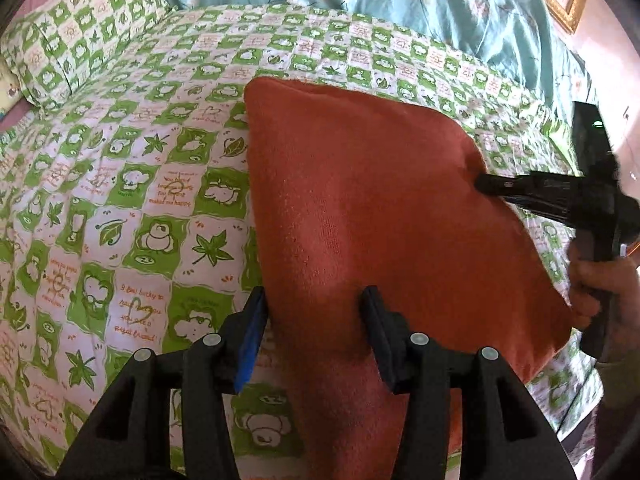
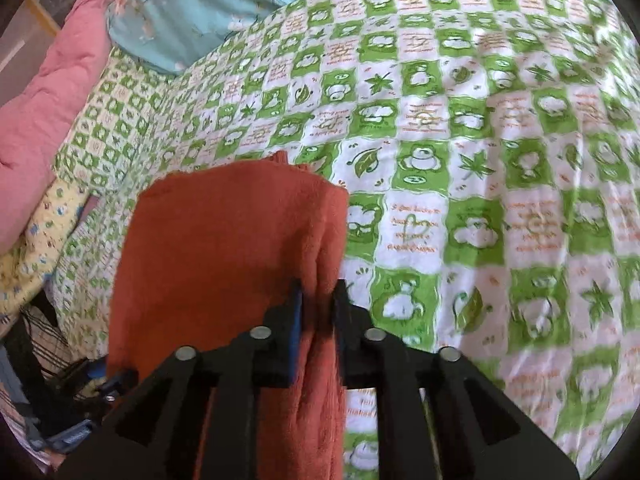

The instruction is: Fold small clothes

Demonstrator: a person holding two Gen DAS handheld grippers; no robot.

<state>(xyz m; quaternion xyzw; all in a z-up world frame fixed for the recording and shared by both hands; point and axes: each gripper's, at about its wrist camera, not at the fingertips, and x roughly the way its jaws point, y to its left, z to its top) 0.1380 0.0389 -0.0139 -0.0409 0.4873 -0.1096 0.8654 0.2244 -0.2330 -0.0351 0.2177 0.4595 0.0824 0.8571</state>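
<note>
Left claw [image 1: 314, 312] agape — right claw [image 2: 318, 300] pinching

Orange cloth [image 1: 360, 200] — lower end cut off.

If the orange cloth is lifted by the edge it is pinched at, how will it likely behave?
Probably floppy: the orange cloth bunches into folds where the right hand-held gripper pinches it. Likely light, since it drapes over the green checked bedspread without denting it much. Its fuzzy, towel-like surface suggests it won't slip easily. The left hand-held gripper straddles its near edge, open.
</note>
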